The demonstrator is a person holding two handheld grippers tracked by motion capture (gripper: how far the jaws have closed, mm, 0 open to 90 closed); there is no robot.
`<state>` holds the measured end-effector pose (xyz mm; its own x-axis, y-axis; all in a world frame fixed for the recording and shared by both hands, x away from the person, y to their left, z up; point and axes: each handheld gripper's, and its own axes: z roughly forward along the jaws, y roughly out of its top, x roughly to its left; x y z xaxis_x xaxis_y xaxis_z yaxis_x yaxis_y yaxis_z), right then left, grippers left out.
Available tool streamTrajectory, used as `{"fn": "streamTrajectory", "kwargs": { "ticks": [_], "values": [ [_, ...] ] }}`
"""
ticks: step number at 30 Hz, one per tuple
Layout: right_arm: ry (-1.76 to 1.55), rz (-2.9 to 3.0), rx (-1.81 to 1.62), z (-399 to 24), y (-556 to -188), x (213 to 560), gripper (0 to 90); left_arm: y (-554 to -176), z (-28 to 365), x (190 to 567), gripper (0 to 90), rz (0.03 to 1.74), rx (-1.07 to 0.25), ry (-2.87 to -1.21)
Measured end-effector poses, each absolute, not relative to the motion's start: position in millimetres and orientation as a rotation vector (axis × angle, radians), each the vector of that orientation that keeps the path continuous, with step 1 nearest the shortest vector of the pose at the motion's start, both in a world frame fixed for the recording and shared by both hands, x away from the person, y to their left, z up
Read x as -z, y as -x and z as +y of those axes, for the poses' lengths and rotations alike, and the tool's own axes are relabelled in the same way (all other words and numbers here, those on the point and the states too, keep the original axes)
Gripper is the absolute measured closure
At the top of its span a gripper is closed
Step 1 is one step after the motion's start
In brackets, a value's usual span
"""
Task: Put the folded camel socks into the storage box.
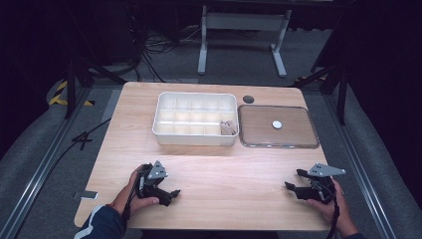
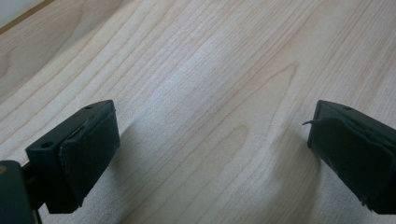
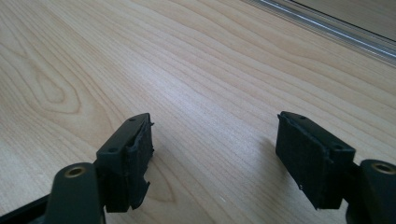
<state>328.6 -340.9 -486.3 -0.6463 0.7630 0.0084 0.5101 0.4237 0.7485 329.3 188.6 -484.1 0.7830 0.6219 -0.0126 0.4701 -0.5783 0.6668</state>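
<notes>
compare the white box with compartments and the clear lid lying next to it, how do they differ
The white box is opaque and deep, with walls dividing it into compartments; the clear lid is see-through and flat, so the wooden table shows through it. The white box holds a small brownish item in its near right compartment; the clear lid carries only a small white disc at its middle. Both are rounded rectangles lying side by side beyond the tools.

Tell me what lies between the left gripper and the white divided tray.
Nothing: in the high view, only bare table separates the left gripper from the white divided tray.
</notes>
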Motion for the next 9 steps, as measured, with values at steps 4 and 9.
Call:
{"fn": "streamTrajectory", "kwargs": {
  "ticks": [4,9],
  "values": [
    [-1.095,2.35,-1.063,-340.9,-328.6,486.3,27.6,-329.1,188.4,484.1,2.3,0.808,-0.295,-2.294],
    [-1.094,2.35,-1.063,-340.9,-328.7,486.3,27.5,-328.8,188.4,484.2,2.3,0.811,-0.295,-2.292]
  ]
}}
